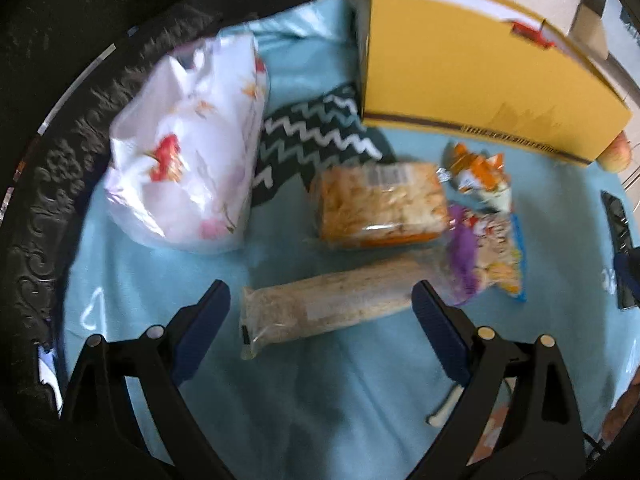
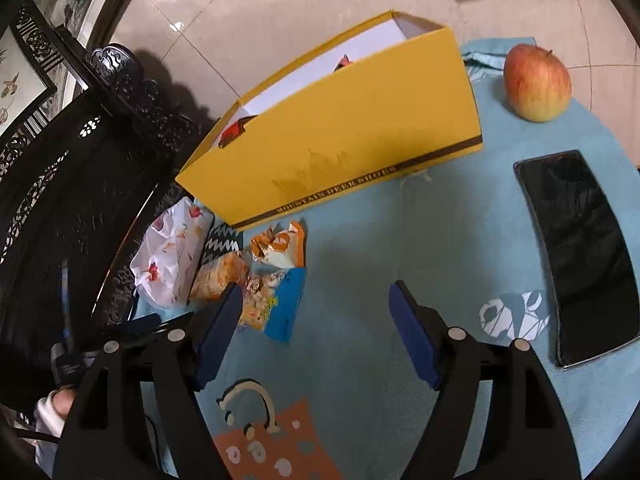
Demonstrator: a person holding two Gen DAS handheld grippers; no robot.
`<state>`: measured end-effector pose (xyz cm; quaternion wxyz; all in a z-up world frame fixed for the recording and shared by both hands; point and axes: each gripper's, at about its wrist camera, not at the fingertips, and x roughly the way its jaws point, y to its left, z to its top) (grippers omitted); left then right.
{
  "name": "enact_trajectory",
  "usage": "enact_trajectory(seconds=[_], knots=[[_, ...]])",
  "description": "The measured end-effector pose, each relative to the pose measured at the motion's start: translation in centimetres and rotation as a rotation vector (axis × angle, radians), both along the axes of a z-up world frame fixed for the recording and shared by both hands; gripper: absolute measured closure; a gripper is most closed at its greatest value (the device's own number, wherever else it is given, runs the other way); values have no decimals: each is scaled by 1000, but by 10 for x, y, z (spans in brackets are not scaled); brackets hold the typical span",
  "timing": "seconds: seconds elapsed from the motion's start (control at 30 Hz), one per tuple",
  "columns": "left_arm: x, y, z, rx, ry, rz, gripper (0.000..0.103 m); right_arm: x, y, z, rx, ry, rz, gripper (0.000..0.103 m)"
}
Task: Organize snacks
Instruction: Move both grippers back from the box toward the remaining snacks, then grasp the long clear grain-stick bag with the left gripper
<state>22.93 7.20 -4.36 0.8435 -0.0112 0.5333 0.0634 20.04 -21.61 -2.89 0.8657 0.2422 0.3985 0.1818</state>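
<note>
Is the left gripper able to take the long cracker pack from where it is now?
Probably yes. The left gripper is open, and the long cracker pack lies on the blue cloth between its fingers, with nothing on top. One end lies close against the purple snack bag.

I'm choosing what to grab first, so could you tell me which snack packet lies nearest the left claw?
The long clear tube-shaped packet, lying between the open left claw fingers; the others lie farther off.

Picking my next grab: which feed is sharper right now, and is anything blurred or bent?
Left wrist view: motion-blurred; yellow box and long cracker pack smeared. Right wrist view: sharp; box lettering readable, apple crisp, faint reflections on the phone. Both views: fisheye bends the box edges.
</note>
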Motion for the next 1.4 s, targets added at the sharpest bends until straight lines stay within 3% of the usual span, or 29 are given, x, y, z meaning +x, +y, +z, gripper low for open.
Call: enact_trajectory(seconds=[0.1, 0.27, 0.37, 0.47, 0.67, 0.73, 0.83, 1.03, 1.17, 1.3, 1.4], knots=[[0, 7, -9, -55, 45, 18, 4, 1, -6, -3, 27, 12, -13, 17], [-12, 2, -19, -144, 143, -18, 4, 1, -9, -7, 39, 32, -23, 15], [-14, 0, -6, -115, 84, -30, 4, -1, -6, -6, 33, 26, -15, 15], [-3, 14, 9, -134, 25, 10, 4, -2, -4, -6, 27, 22, -10, 15], [16, 25, -21, -126, 121, 27, 4, 4, -5, -14, 22, 50, -8, 15], [14, 18, -27, -84, 128, -6, 4, 6, -4, -16, 25, 63, -8, 15], [9, 6, -26, -81, 163, -51, 4, 7, -3, -18, 18, 69, -3, 15], [-28, -27, -9, -269, 230, -163, 4, 3, -3, -13, 21, 58, 1, 15], [-40, -35, 13, -309, 206, -188, 4, 2, -2, -12, 22, 59, 4, 15], [-33, -28, 30, -241, 159, -170, 4, 2, -2, -11, 20, 55, 5, 15], [-17, -21, 26, -203, 152, -162, 4, 3, -1, -13, 16, 59, 6, 15]])
